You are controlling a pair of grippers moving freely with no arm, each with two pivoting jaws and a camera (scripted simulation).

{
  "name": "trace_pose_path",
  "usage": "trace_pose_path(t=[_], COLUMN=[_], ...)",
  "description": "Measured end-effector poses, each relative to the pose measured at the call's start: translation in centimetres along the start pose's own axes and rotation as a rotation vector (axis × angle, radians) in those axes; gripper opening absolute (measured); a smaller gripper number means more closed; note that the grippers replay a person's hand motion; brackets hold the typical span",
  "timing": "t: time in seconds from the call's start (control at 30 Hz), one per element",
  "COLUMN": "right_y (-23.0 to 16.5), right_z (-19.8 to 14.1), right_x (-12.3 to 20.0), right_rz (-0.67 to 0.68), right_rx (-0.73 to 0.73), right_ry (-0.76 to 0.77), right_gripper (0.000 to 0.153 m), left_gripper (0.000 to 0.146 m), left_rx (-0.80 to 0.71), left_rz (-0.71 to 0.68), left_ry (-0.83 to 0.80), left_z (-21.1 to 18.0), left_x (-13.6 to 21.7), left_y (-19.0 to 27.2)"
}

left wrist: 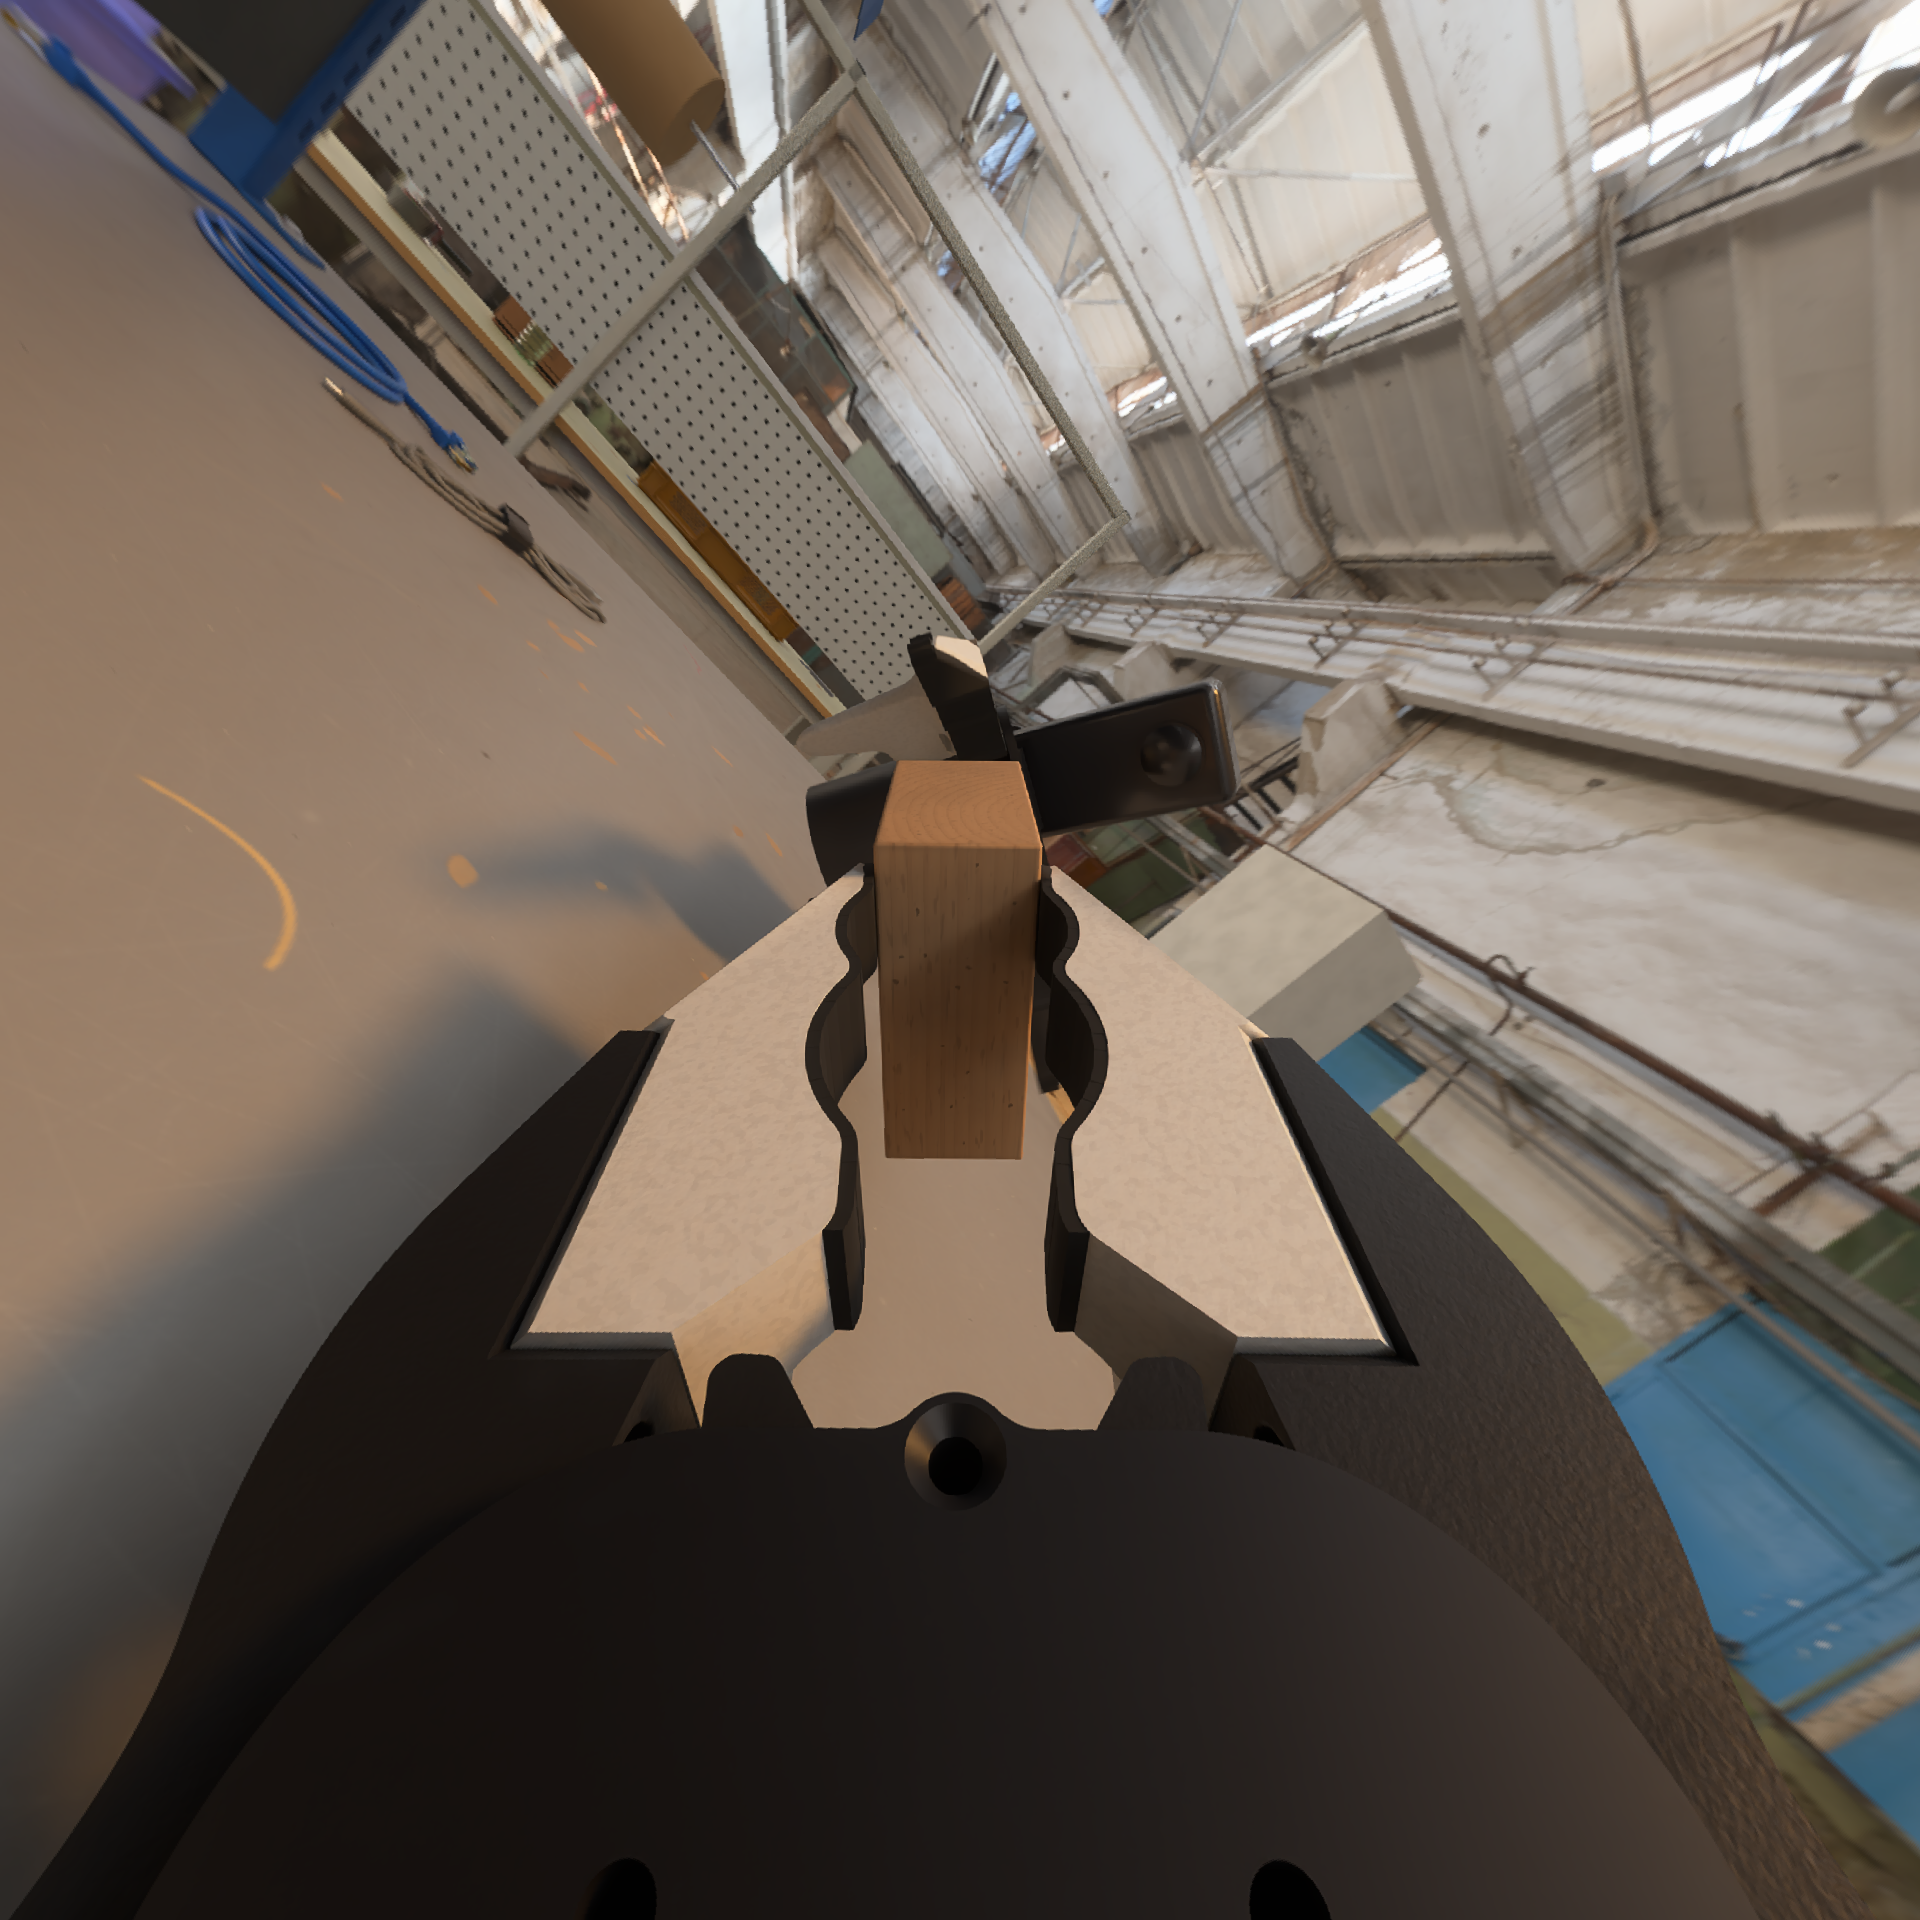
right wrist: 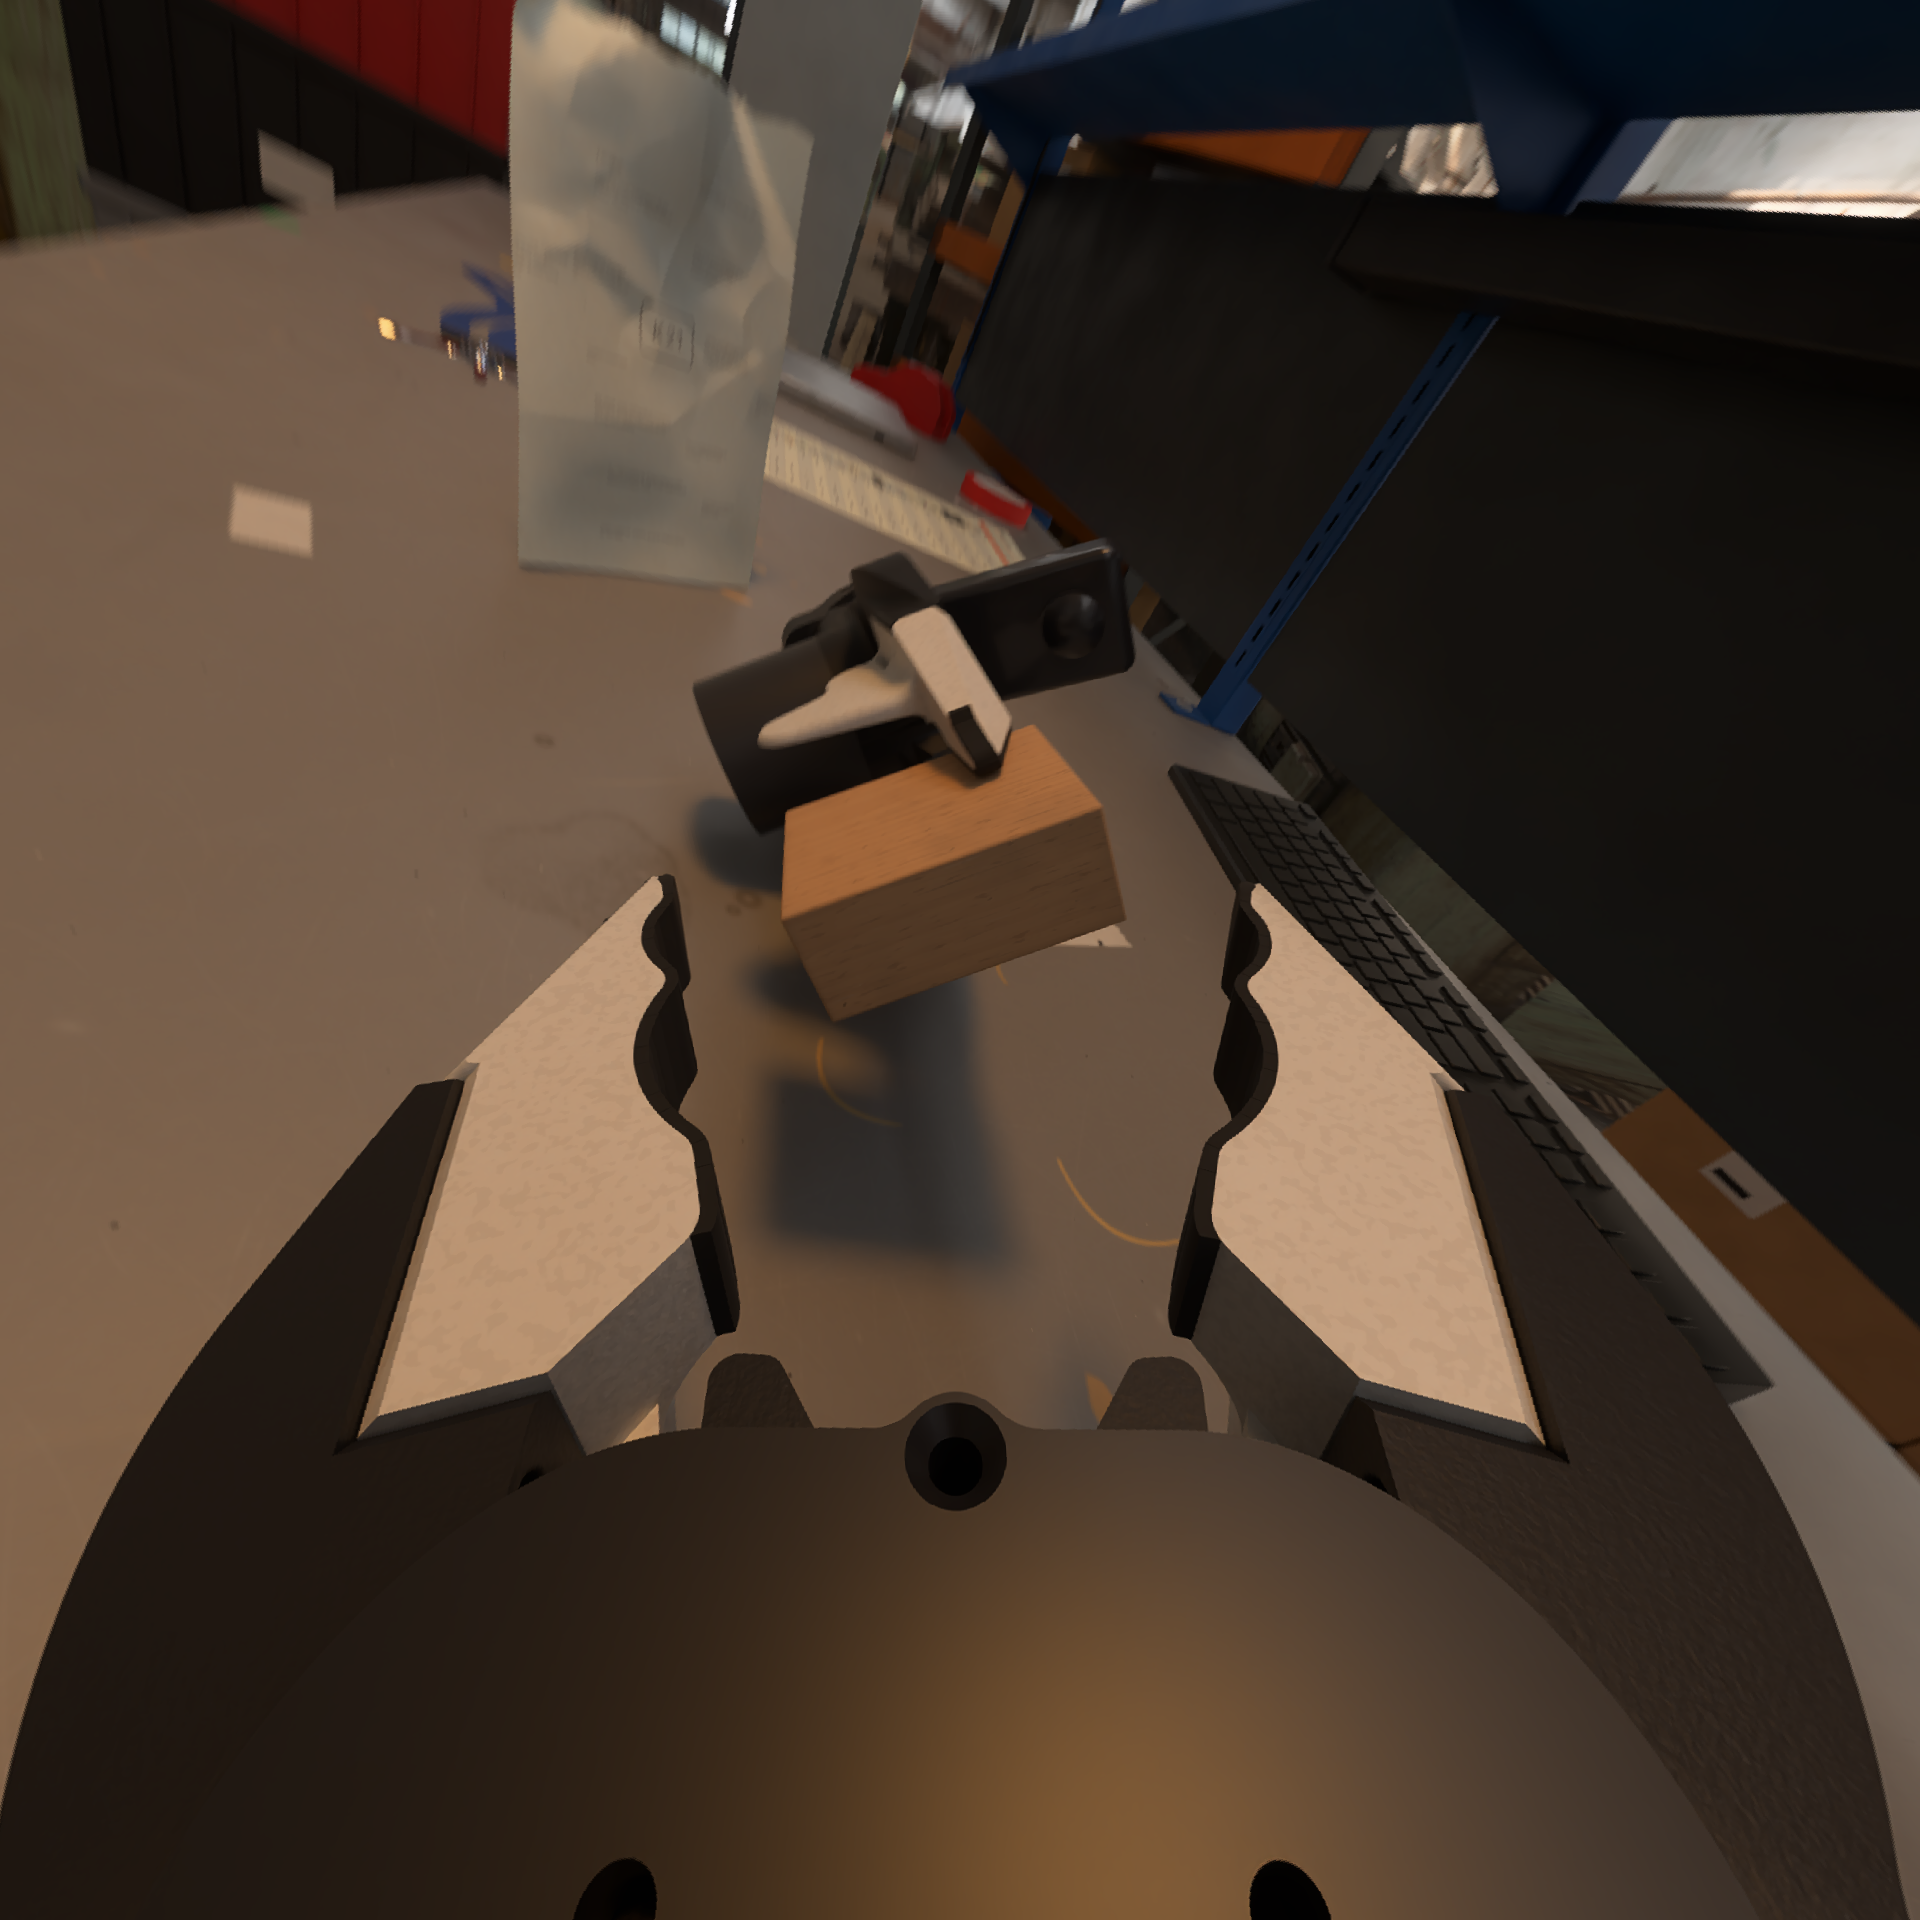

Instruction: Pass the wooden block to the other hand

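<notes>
I see the grey surface filling the left of both views, scuffed with a few orange marks. Along its right edge in the right wrist view lies a black keyboard, with a blue shelf frame rising just beyond it. Farther off stands a clear plastic bag, upright, with red items near it that I cannot make out. In the left wrist view a white pegboard runs along the far side of the surface, and a coiled blue cable lies on the surface near it.

My left gripper has its jaws clenched on the wooden block, which sits between the fingertips and sticks out beyond them. From the right wrist view I see the block held above the surface, tilted, with its shadow below it and the left gripper grasping its far end.

My right gripper has its jaws released and spread wide. The block hangs just ahead of the fingertips, apart from both of them.
</notes>
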State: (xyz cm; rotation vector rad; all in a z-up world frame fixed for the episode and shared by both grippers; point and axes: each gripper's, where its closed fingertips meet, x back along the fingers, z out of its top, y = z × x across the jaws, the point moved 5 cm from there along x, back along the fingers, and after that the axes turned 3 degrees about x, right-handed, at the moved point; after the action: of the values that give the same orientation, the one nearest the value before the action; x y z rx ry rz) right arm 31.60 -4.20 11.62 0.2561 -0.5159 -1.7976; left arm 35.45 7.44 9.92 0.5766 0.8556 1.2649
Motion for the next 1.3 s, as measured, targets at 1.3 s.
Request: trace_pose_path(t=[1.3], right_y=[-1.3], right_z=[-3.5], right_x=[-3.4], right_rz=[-0.232], right_rx=[0.491], right_ry=[-0.791], right_gripper=[0.11], left_gripper=[0.03], left_rx=[-0.438], left_rz=[0.52], left_ry=[-0.111], left_z=[-0.6], left_x=[-0.6], left_y=[-1.0])
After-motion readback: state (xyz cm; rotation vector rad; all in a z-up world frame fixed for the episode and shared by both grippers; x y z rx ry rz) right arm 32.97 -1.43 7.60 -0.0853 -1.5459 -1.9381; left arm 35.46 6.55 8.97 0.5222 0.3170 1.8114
